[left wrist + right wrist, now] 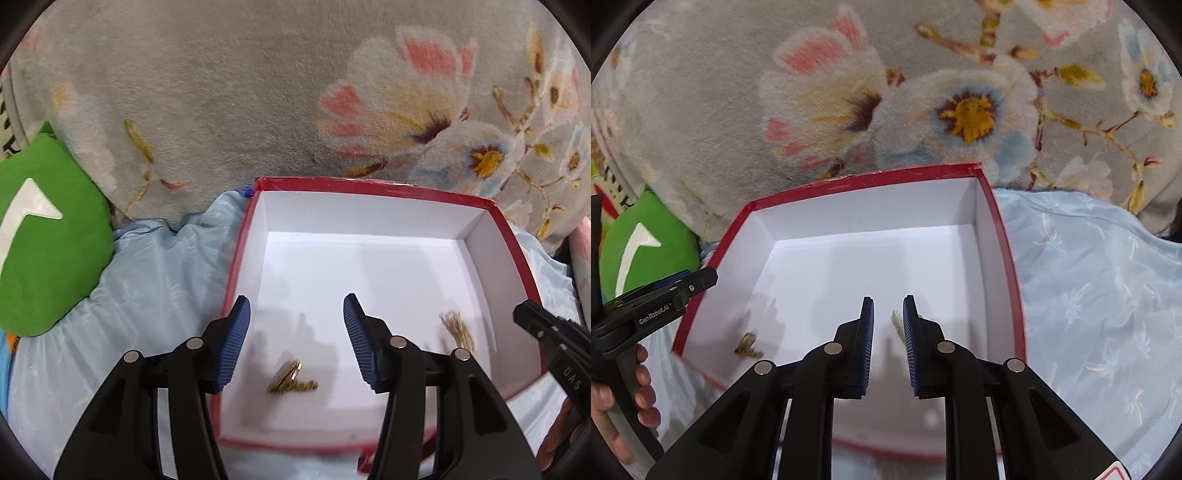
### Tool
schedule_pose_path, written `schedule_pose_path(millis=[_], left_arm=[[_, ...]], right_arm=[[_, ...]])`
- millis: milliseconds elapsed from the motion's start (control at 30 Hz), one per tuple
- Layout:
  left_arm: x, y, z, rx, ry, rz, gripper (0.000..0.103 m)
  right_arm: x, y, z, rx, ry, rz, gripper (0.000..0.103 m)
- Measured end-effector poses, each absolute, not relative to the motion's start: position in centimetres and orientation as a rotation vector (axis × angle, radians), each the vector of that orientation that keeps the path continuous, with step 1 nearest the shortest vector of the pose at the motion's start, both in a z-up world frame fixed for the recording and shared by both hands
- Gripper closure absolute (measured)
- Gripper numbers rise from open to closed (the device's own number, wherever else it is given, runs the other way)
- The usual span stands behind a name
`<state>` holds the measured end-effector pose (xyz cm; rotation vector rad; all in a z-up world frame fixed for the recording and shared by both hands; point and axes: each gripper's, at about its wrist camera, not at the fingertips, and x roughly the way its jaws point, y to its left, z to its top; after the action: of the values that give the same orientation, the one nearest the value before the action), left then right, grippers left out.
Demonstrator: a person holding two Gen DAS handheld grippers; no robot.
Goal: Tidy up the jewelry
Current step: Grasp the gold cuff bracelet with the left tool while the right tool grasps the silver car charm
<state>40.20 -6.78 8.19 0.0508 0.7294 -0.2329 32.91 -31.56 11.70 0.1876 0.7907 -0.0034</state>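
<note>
Gold jewelry (291, 378) lies loose on the white floor of the red box (369, 184), under the left gripper's (297, 343) parted, empty jaws, while the right gripper (888, 347) over the box pinches a pale tassel piece (897, 321) against one pad.

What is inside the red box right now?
Inside the red box: a gold chain piece on the white floor, and a pale gold tassel-like piece. The near corners are hidden by the gripper bodies.

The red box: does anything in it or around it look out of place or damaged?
Nothing looks damaged. The red box stands open on the blue cloth. One gold piece lies blurred on its white floor under the open left tool. A second gold piece hangs at the right tool.
</note>
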Motion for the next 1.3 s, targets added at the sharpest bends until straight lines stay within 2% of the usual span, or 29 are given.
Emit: schedule_pose_path(millis=[67,133,200,267,400,467,633,800,867,933,1100,1300], left_arm=[[37.6,-5.6,8.7,0.062,0.721,-0.232,0.045],[34.9,-4.4,9.1,0.067,0.719,-0.237,0.043],[31.5,-3.2,9.1,0.067,0.731,-0.256,0.042],[28.6,-2.2,8.6,0.060,0.757,-0.275,0.033],[22.7,-0.7,6.3,0.047,0.823,-0.332,0.024],[19.8,-0.3,4.6,0.040,0.857,-0.345,0.010],[14.7,-0.7,-0.2,0.051,0.954,-0.382,0.007],[13.4,-1.6,-3.5,0.056,1.017,-0.372,0.007],[13.0,-2.1,-4.1,0.079,0.999,-0.356,0.006],[12.9,-2.7,-4.3,0.111,0.984,-0.349,0.006],[12.6,-3.1,-4.3,0.128,0.954,-0.345,0.009],[12.2,-2.4,-3.9,0.122,0.926,-0.356,0.047]], right_arm=[[29.6,-31.0,13.1,0.163,0.766,0.013,0.082],[26.3,-30.5,14.0,0.154,0.754,0.032,0.074],[23.1,-30.0,14.5,0.140,0.754,0.043,0.073],[19.6,-29.6,14.5,0.140,0.757,0.045,0.073],[13.2,-29.2,13.0,0.139,0.791,0.018,0.071],[10.6,-28.7,11.8,0.135,0.823,0.006,0.069],[5.8,-27.6,8.6,0.148,0.903,-0.017,0.068],[4.7,-27.4,7.0,0.214,0.940,-0.007,0.067],[5.0,-27.2,6.8,0.217,0.947,0.007,0.063],[5.7,-26.9,6.7,0.209,0.948,0.019,0.059],[8.4,-25.8,6.2,0.166,0.956,0.057,0.056],[11.8,-24.4,4.5,0.109,0.994,0.108,0.053]])
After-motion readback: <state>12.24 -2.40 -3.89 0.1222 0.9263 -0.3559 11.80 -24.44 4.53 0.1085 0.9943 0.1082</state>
